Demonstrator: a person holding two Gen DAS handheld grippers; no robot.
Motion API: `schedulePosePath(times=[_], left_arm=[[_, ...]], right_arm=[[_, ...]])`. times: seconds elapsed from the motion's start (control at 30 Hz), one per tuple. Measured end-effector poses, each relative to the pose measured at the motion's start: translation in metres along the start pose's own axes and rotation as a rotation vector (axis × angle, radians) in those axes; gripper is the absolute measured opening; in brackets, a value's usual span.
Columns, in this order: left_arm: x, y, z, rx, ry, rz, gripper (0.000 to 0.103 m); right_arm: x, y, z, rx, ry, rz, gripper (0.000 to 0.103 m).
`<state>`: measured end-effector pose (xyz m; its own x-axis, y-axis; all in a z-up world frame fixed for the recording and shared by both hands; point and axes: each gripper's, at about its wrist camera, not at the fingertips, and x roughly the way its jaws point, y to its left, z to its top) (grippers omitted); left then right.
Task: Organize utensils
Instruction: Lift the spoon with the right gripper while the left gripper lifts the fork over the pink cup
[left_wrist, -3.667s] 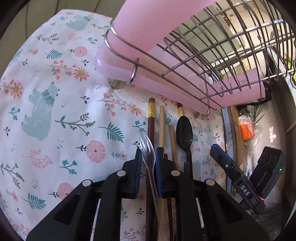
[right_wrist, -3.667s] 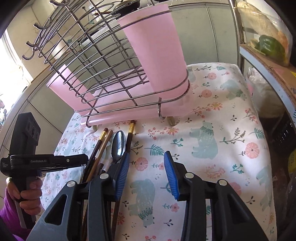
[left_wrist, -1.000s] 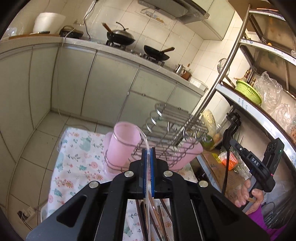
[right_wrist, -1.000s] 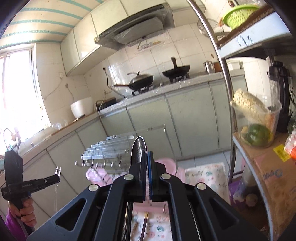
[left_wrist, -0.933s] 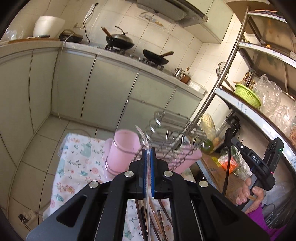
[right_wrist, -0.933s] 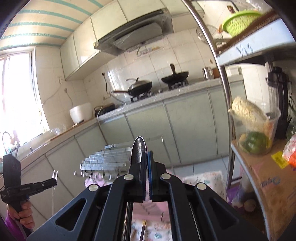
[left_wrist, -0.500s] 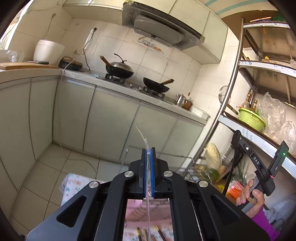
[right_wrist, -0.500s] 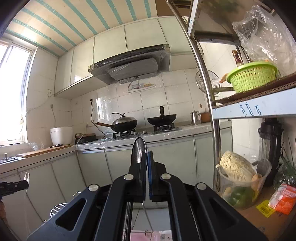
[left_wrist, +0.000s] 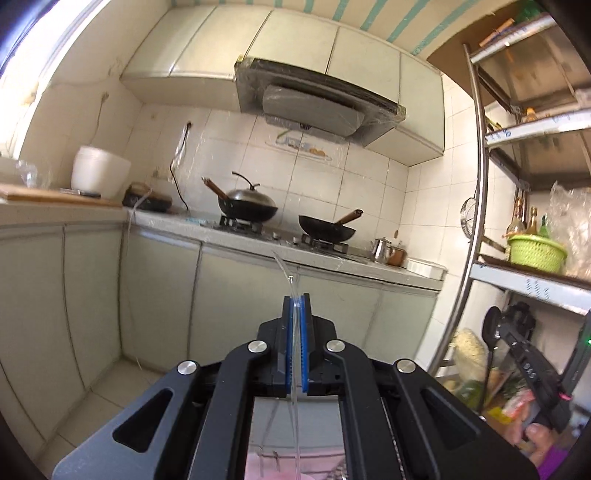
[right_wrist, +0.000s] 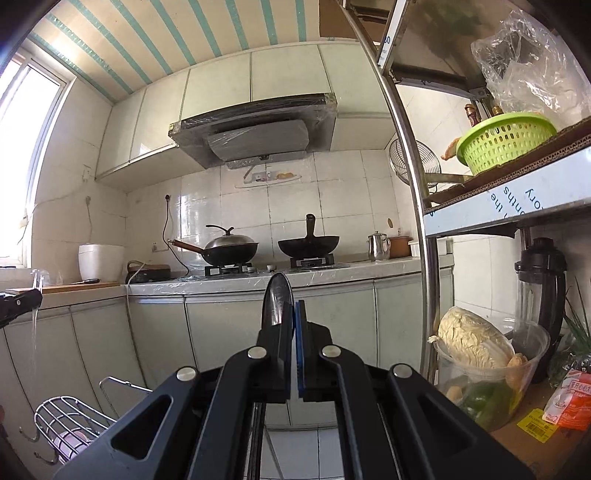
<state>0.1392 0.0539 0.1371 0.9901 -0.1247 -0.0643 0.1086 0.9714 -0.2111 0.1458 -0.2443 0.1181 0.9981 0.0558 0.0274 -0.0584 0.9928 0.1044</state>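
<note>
we hold: left gripper (left_wrist: 294, 299) clamped on clear plastic fork (left_wrist: 286, 275); right gripper (right_wrist: 294, 306) clamped on dark spoon (right_wrist: 275, 301).

Upside-down blue letters, partly readable as "the" and "ory", are printed on the white front edge of the metal shelf (right_wrist: 517, 201). "DAS" is seen on the black handheld gripper body (left_wrist: 532, 369). Print on the yellow barcode sticker (right_wrist: 535, 430) is too small to be read.
</note>
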Motion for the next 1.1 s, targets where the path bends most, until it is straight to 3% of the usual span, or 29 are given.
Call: schedulePosePath(times=[0.1, 0.3, 0.73, 1.1], left_arm=[[0.008, -0.003, -0.015, 0.034, -0.003, 0.015, 0.002], [0.007, 0.001, -0.046, 0.043, 0.09, 0.008, 0.002], [-0.01, 0.029, -0.081, -0.091, 0.304, -0.017, 0.002], [-0.005, 0.046, -0.088, -0.182, 0.386, 0.005, 0.005]], right_arm=[[0.001, 0.0, -0.011, -0.008, 0.029, 0.003, 0.001], [-0.003, -0.004, -0.032, 0.003, 0.131, 0.02, 0.002], [-0.021, -0.011, -0.063, 0.056, 0.336, 0.076, 0.002], [-0.022, -0.018, -0.071, 0.087, 0.416, 0.085, 0.003]])
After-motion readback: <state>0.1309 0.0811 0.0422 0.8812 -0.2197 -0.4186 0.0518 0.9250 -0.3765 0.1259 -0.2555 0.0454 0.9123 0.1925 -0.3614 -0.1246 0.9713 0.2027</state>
